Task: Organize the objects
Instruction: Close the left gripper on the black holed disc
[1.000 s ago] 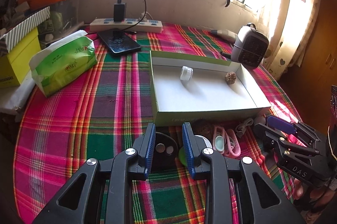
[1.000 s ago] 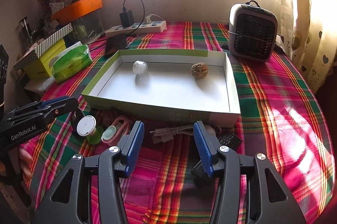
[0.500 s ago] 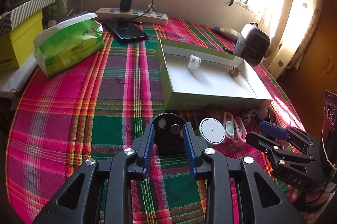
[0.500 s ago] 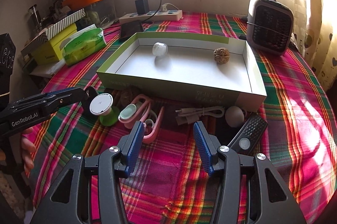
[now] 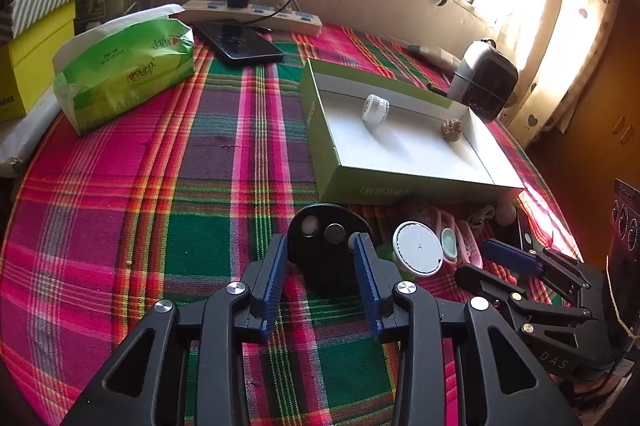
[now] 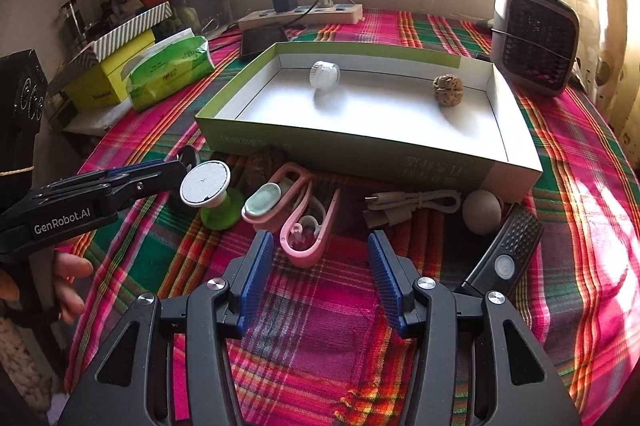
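A shallow green-and-white box [image 5: 320,130] [image 6: 360,146] holds a white cap [image 6: 325,75] and a walnut [image 6: 448,89]. In front of it lie a black round piece [image 5: 326,246], a green stand with a white disc [image 6: 208,186], pink clips [image 6: 304,226], a white cable [image 6: 412,204], a grey ball [image 6: 482,212] and a black remote [image 6: 506,254]. My left gripper [image 5: 320,246] is shut on the black round piece and holds it above the cloth. My right gripper [image 6: 320,246] is open and empty, just short of the pink clips.
A plaid cloth [image 5: 160,194] covers the round table. A green tissue pack [image 5: 124,66], a phone [image 5: 236,42], a power strip [image 5: 256,16] and yellow boxes [image 5: 28,66] stand at the back left. A small heater [image 6: 534,38] stands at the back right.
My left gripper has closed on the black round piece and lifted it, pulling back from the box. My right gripper has also drawn back and up, still open.
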`<state>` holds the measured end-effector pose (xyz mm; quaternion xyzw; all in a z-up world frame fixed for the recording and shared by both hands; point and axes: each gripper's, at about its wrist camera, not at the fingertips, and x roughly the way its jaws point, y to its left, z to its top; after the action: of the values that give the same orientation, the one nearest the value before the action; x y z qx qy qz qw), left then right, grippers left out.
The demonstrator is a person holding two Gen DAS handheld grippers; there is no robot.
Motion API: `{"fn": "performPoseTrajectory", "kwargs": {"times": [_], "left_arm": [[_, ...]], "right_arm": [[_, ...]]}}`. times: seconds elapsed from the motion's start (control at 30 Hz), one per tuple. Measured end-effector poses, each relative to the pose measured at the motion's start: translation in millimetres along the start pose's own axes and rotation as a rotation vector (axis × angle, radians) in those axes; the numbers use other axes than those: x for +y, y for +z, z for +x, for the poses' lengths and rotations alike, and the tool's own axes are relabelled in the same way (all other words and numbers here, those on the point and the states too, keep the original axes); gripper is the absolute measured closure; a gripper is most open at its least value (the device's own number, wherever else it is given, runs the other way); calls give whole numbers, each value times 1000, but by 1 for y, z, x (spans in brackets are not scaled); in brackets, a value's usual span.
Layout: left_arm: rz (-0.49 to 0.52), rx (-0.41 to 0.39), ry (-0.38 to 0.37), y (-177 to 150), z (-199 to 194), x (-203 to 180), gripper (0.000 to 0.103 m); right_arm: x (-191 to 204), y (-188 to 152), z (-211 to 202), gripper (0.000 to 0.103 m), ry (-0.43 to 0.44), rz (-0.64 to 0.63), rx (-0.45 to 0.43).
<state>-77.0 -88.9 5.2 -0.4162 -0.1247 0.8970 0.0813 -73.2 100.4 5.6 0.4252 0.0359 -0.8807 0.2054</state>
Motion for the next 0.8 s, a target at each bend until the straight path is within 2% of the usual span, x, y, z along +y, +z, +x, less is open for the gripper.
{"fn": "performPoseTrajectory", "kwargs": {"times": [0.17, 0.47, 0.8], "left_arm": [[-12, 5, 6, 2, 1, 4, 65], [23, 27, -4, 4, 7, -2, 64], [51, 35, -8, 10, 14, -7, 64]], "right_arm": [[1, 2, 4, 52, -2, -1, 8], [4, 7, 10, 52, -53, -23, 14], [-1, 6, 7, 52, -42, -20, 10]]}}
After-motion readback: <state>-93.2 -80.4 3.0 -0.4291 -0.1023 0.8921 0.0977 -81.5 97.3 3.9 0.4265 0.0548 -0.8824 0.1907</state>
